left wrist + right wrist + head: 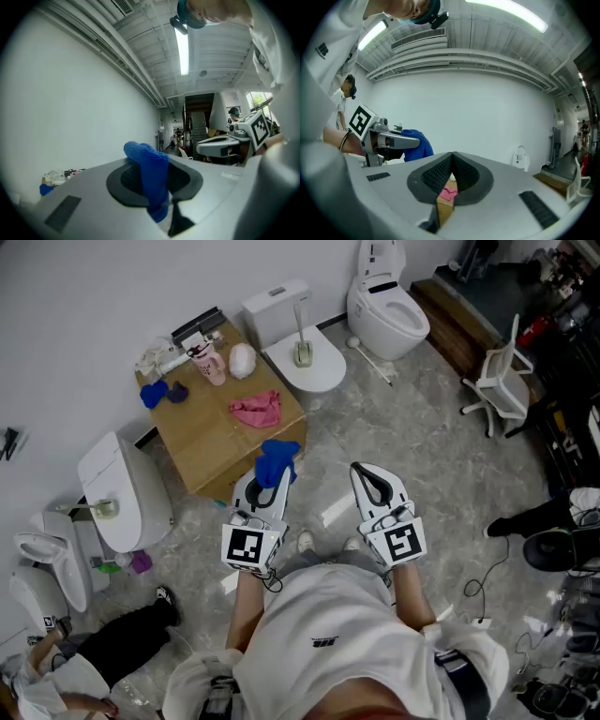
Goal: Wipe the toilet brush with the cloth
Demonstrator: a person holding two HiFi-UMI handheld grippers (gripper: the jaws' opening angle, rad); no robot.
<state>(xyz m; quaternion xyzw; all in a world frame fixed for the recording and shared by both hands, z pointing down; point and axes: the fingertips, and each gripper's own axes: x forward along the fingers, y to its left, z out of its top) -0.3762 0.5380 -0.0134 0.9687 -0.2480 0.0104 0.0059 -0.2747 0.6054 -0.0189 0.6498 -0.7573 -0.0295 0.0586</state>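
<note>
Pinching a fold of the blue cloth, the left gripper has its jaws drawn narrow on the fabric, and the loose rest bunches above and ahead of the jaw tips in the head view. The right gripper holds nothing: its jaws meet at the tips, and only a pink cloth and the cardboard box under it show through the slot below them. Both grippers are held level in front of the person, well apart from the toilet brush, which seems to be the one standing upright in its holder on the closed lid of the white toilet beyond the box; other brush-like things lie elsewhere on the floor, so that choice is a judgement. The cloth looks soft, light and limp, so it will drape around whatever it is pressed against and is likely to slip out only if the pinch loosens. The brush looks light and stiff, a thin smooth handle that may turn or slide between hard pads, and its holder seems small enough to tip if the handle is pulled sideways. A sensible hold for the empty gripper is high on the handle, lifting straight up, leaving the lower shaft and head free for the cloth to wrap and rub.
</note>
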